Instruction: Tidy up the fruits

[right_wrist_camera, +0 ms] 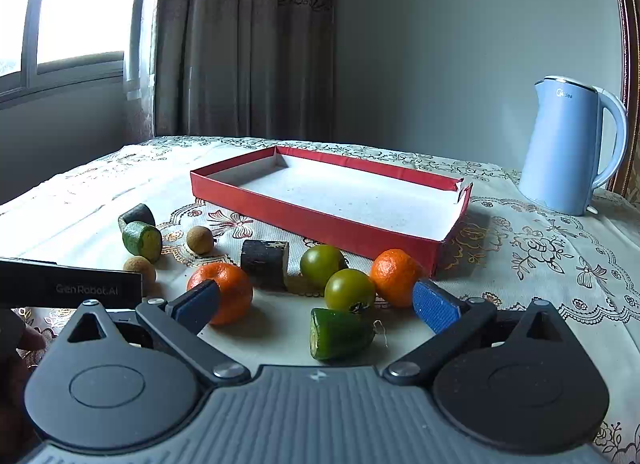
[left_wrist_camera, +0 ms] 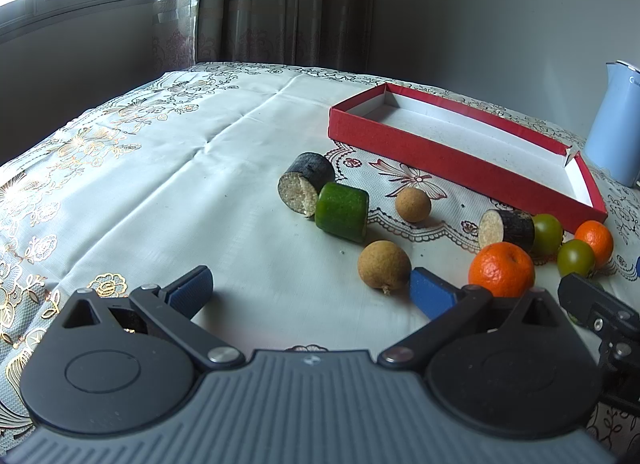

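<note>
this is a room in a home: a table under a cream tablecloth [right_wrist_camera: 540,248] with gold flower embroidery, patterned curtains [right_wrist_camera: 244,39] beside a window [right_wrist_camera: 76,3] behind its far edge, and a light-blue electric kettle [right_wrist_camera: 568,147] near the far right corner.

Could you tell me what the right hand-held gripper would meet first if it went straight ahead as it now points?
Most likely the green cut piece, lying between the open fingers of the right hand-held gripper, with a green round fruit just behind; depth is uncertain.
</note>
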`<state>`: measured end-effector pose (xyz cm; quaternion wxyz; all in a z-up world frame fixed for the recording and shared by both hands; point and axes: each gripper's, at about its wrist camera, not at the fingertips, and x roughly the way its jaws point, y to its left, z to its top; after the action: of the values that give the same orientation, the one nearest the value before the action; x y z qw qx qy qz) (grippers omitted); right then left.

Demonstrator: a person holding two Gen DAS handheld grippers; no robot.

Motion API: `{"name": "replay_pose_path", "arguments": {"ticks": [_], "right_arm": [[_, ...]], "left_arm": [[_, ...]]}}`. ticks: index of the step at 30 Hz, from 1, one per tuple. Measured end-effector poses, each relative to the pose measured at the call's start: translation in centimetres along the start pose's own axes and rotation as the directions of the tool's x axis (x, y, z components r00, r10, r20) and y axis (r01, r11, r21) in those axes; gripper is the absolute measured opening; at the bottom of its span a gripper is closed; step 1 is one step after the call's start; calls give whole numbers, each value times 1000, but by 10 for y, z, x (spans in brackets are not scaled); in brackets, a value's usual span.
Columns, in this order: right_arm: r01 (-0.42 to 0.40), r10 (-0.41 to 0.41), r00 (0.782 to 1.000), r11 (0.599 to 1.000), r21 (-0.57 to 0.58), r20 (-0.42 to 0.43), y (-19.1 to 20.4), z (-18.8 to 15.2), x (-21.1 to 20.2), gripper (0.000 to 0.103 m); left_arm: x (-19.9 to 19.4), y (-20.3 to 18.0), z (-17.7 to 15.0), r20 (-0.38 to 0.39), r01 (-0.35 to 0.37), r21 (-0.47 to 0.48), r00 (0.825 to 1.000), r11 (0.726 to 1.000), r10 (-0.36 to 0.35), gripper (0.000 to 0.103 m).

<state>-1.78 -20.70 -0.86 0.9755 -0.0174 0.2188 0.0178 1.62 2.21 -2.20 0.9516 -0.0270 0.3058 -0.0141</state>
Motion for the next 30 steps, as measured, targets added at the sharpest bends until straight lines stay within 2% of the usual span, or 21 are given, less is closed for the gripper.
{"name": "replay_pose_path", "arguments": {"ticks": [14, 19, 27, 30], "right_arm": [[-4, 5, 1000, 1000, -6, 24, 2, 0, -3, 103], [-29, 29, 999, 1000, 4, 38, 2, 0, -7, 103], [-70, 72, 997, 996, -46, 37, 17, 9, -5, 103], [-82, 83, 996, 994, -79, 19, 27, 11, 0, 102]], "left_arm": [[-1, 1, 0, 4, 1, -12, 1000, 1000, -1, 103], [-2, 4, -1, 9, 0, -29, 1000, 1000, 0, 103], [-10, 19, -2, 46, -54, -131, 997, 990, 60, 103], [-14, 29, -2, 70, -87, -202, 992, 975, 103, 103]]}}
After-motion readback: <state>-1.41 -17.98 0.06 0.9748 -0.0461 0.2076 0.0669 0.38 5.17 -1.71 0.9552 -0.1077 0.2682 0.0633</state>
